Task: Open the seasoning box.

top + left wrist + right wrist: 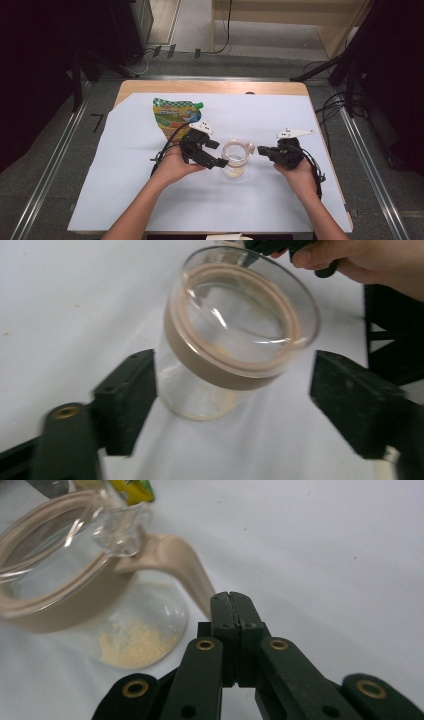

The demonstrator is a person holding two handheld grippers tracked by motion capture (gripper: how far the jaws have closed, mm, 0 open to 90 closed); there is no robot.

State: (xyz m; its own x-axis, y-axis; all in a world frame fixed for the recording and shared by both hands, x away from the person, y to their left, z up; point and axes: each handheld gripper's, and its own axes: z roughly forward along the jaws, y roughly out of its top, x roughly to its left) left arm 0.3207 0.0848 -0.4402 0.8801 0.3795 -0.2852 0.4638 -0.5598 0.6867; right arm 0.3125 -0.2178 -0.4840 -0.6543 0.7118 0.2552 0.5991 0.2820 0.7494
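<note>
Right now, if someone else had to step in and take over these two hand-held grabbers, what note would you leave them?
Left gripper: jaws open, one on each side of the glass jug, not yet closed on it.
Right gripper: jaws shut, empty, close beside the jug's beige handle.
The jug stands upright mid-table on the white sheet, a little yellowish powder at its bottom. A green and yellow pouch lies behind the left gripper.
Left to do: grip the jug.

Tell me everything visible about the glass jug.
The glass jug stands upright on the white sheet, clear-walled, with a tan band round its open neck, a tan handle and a glass spout. A little yellowish powder lies at its bottom. The left claw straddles it, open, not touching; the right claw is shut beside the handle.
</note>
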